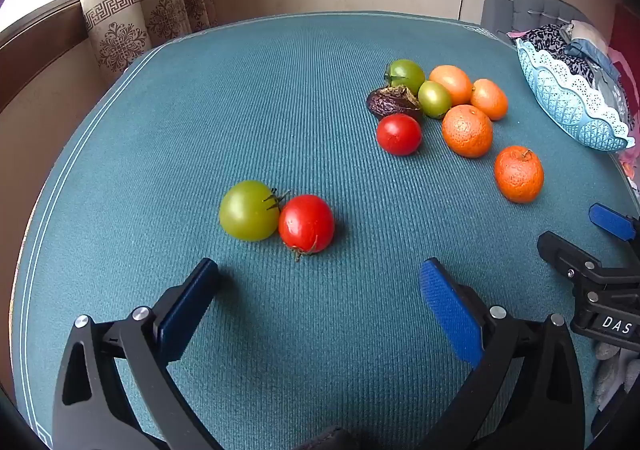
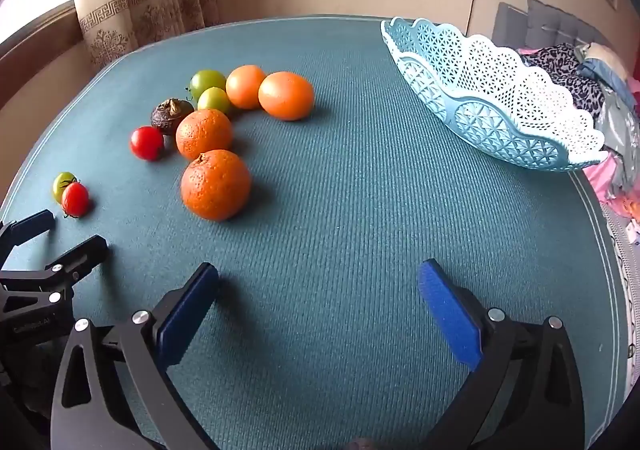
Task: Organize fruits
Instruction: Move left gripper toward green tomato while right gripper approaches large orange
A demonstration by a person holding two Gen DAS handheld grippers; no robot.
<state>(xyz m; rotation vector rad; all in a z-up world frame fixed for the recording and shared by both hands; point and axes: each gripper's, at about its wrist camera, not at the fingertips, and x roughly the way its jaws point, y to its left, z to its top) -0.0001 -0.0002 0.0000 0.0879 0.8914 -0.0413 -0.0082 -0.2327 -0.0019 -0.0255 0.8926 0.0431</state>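
Observation:
Fruits lie loose on a teal tablecloth (image 1: 200,90). A green tomato (image 1: 248,210) touches a red tomato (image 1: 306,223) just ahead of my open, empty left gripper (image 1: 320,278). Farther right lies a cluster: a red tomato (image 1: 399,134), a dark shrivelled fruit (image 1: 394,102), two green tomatoes (image 1: 406,75), and several oranges (image 1: 467,131). In the right wrist view the nearest orange (image 2: 216,184) lies ahead and left of my open, empty right gripper (image 2: 318,278). A light blue lattice basket (image 2: 492,106) stands empty at the right.
The basket (image 1: 576,102) sits at the table's right edge, beside a bed with piled clothes (image 2: 568,62). A curtain (image 1: 132,10) and window lie beyond the far left edge. Each gripper shows in the other's view, the left gripper (image 2: 52,234) and the right gripper (image 1: 580,238).

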